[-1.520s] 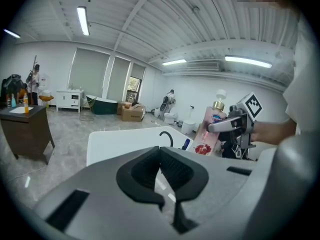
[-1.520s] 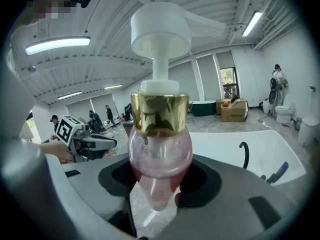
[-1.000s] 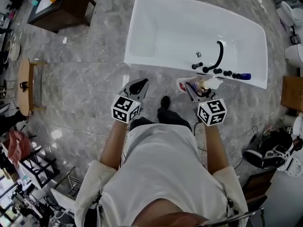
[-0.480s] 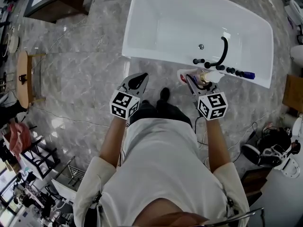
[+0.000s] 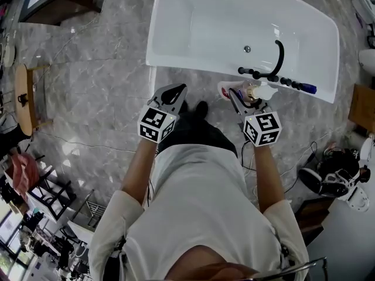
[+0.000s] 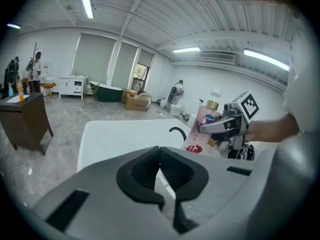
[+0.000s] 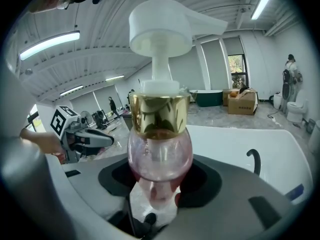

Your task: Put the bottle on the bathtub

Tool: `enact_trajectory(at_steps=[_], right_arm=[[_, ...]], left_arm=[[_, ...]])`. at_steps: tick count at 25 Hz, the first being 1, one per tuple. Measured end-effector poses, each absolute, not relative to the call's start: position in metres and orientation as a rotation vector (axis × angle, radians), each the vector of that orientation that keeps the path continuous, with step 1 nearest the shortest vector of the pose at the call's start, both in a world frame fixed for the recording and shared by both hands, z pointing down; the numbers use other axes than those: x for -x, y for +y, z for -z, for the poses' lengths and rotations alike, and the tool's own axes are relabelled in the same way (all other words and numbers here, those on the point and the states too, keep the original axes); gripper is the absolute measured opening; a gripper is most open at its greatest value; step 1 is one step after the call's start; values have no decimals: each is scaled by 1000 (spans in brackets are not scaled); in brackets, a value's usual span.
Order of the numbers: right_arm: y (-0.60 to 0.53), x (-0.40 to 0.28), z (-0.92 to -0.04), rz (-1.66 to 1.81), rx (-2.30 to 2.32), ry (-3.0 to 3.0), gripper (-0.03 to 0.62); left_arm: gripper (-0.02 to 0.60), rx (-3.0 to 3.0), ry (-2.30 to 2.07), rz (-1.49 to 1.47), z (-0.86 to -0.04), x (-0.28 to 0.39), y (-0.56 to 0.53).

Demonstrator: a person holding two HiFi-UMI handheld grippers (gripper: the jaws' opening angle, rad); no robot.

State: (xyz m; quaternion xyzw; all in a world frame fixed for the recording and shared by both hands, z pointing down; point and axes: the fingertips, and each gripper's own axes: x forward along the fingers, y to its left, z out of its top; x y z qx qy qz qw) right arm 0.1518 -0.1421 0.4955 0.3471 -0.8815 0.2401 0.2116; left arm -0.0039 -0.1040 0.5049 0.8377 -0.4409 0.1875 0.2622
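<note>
The jaws of the left gripper [image 6: 160,151] are closed tip against tip with nothing between them. The jaws of the right gripper [image 7: 160,186] are clamped on the bottle [image 7: 160,149].

Head view: compared with one second ago, the tub [image 5: 193,68] lies nearer to the person and both grippers have advanced toward it. The left gripper [image 5: 173,92] is in front of the near rim, above the floor. The right gripper [image 5: 243,97] carries the bottle [image 5: 253,91] just beside the near rim, close to the black spout [image 5: 279,56]. The bottle was further from this rim before; the grip on it looks the same. I judge that the carry is nearly over and that the placing on the rim comes next; the bottle is not yet set down.

Left gripper view: the bottle [image 6: 202,129] is tilted in the right gripper [image 6: 220,126], to the right of the tub [image 6: 100,125] and in the air. The spout [image 6: 177,131] is behind it.

Right gripper view: the pink body of the bottle sits between the jaws, and its gold collar and white pump head rise above them. The white tub [image 7: 235,136] is beyond, with the left gripper [image 7: 95,139] at the left.

Count: one bottle, one tub, one spout, two grippers. Only one gripper is loaded.
</note>
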Motion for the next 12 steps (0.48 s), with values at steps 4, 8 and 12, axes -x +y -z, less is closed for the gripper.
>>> enact_trajectory(at_steps=[4, 8, 12], right_arm=[[-151, -142, -507, -664, -977, -2441, 233], [-162, -138, -526, -666, -986, -2415, 233], [-170, -132, -546, -689, -1006, -2393, 233]], left_arm=[[9, -2257, -1157, -503, -520, 12, -117], [8, -2263, -1124, -516, -538, 15, -134], [8, -2261, -1111, -547, -559, 24, -145]])
